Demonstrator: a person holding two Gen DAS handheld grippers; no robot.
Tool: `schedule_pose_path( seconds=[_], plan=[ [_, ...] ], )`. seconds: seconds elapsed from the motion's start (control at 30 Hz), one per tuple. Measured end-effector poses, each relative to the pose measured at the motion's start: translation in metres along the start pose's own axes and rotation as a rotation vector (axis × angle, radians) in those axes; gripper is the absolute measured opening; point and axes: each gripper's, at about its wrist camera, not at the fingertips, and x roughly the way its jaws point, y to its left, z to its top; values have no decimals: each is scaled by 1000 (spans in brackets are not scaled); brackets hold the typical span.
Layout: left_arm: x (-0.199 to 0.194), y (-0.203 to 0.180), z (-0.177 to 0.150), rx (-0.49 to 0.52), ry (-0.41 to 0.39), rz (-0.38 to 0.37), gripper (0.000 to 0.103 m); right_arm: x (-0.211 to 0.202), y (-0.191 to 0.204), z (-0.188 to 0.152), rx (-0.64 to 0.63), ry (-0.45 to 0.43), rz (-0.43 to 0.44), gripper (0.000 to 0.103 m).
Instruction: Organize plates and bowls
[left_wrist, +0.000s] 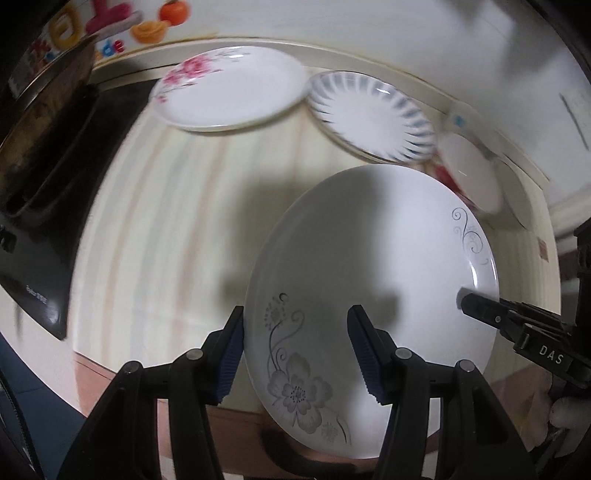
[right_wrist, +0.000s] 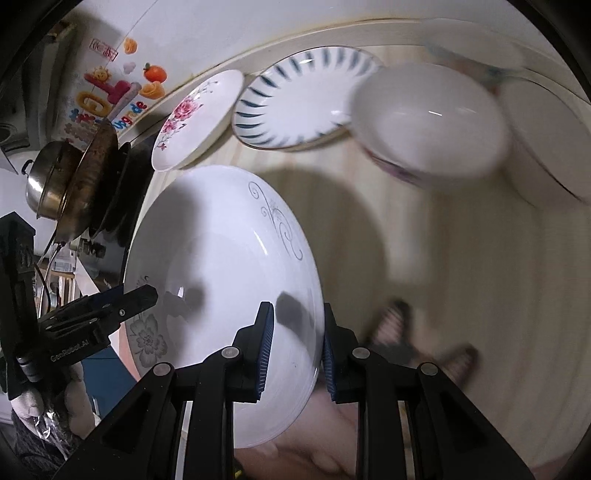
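Plates: three (right_wrist: 221, 258) (right_wrist: 195, 118) (right_wrist: 303, 99); bowls: two (right_wrist: 432, 122) (right_wrist: 550, 136).

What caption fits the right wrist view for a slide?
Both grippers, right and left, grip the grey-flowered plate by opposite rims.

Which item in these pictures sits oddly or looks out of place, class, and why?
The grey-flower plate stands out: it is tilted and juts past the counter edge, held by both the right gripper and left gripper on opposite rims. The pink-flower plate and blue-striped plate lie flat.
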Motion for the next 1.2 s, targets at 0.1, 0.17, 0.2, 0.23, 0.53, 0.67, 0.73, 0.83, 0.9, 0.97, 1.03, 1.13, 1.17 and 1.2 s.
schedule_pose_path(
  seconds=[0.1,0.17,0.2,0.23,0.53,0.67,0.73,0.83,0.9,0.97,1.03,1.13,1.17,1.2],
  plan=[
    [10,-29,5,37,9,-22,53,-24,-23,-23,23,-10,-17,26],
    [19,-42,8,65,17,-34,53,-37,-40,-35,46,-13,-30,26],
    [23,-50,7,81,23,-43,53,-44,-51,-42,64,-17,-32,26],
    [29,-56,7,91,31,-48,53,-47,-58,-46,72,-19,-35,26],
    [62,-99,3,172,91,-65,53,-60,-125,-76,190,-25,-79,26],
    [73,-111,5,201,105,-60,53,-62,-146,-82,226,-27,-83,26],
    [76,-115,6,217,106,-54,53,-63,-155,-84,239,-29,-85,26],
    [78,-120,6,231,102,-45,53,-63,-164,-86,258,-27,-85,26],
    [78,-124,6,245,97,-33,53,-62,-168,-86,266,-24,-83,26],
    [79,-126,6,258,95,-19,53,-62,-172,-88,271,-17,-83,26],
    [78,-126,6,271,102,-14,53,-60,-170,-88,267,-16,-84,26],
    [60,-121,10,268,74,-8,53,-59,-169,-83,265,22,-72,26],
    [44,-111,16,251,45,-3,53,-67,-171,-82,280,24,-68,26],
    [33,-102,20,232,23,4,53,-74,-168,-76,281,13,-77,27]
  ],
)
